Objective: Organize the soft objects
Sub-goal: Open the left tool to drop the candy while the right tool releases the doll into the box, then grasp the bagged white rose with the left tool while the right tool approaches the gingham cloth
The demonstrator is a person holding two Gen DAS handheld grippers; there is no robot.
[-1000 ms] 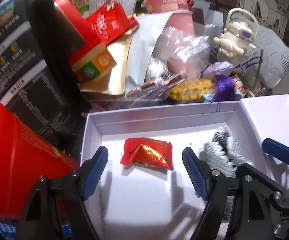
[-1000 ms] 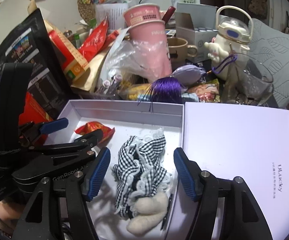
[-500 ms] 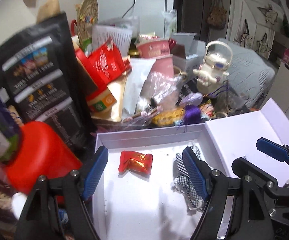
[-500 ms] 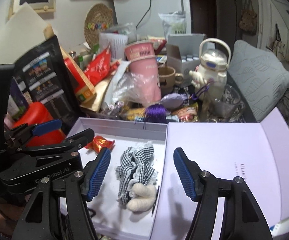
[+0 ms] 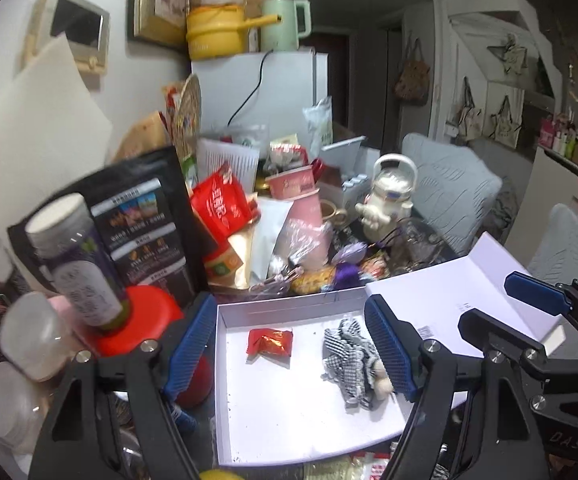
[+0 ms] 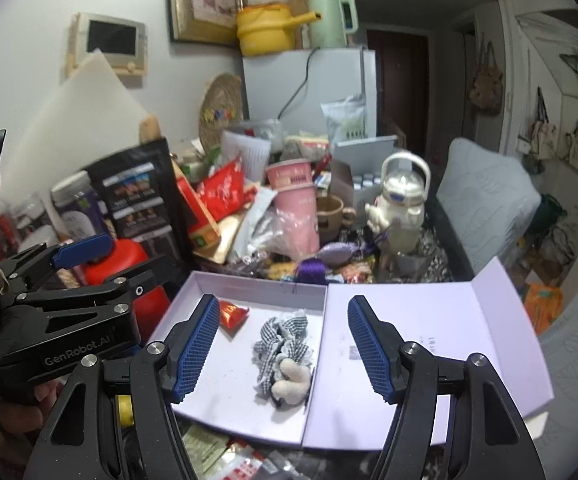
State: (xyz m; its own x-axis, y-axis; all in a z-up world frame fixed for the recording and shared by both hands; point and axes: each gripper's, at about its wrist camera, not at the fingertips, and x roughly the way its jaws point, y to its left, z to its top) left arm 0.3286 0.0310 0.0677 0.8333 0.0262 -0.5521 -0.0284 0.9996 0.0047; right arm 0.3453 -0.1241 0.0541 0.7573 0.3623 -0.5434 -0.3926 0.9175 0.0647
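- so far, two soft things lie inside the white box (image 5: pixel 225 400): a black-and-white checked frilly cloth (image 5: pixel 347 354) bundled with a small cream fuzzy piece (image 6: pixel 291 378), and a red foil packet (image 5: pixel 269 342) a little to its left, apart from the cloth.
- both sit on the box floor toward the far wall, with the near half of the floor bare, so there looks to be room for more.
- the box's lid (image 6: pixel 429 344) lies folded flat open to the right, with nothing on it.
- the left tongs (image 5: pixel 289 354) hang above the box with the jaws standing wide and nothing between the pads; the packet and cloth only show through the gap from well below.
- the right tongs (image 6: pixel 281 344) are likewise over the box and empty, jaws parted and nothing pressed between them.
- beyond the box the worktop (image 6: pixel 445 264) is crowded: a pink cup (image 6: pixel 295 216), a red snack bag (image 6: pixel 223 192), a black pouch (image 5: pixel 141 220), a purple tassel (image 6: pixel 313 270) and a lilac sachet (image 6: pixel 337 252) just behind the far wall.
- my reading: the sorting is partly done, or possibly finished; if more soft pieces are wanted, the tassel and sachet look the likeliest candidates.
- closing the lid may be what is left, but i cannot tell from this alone.
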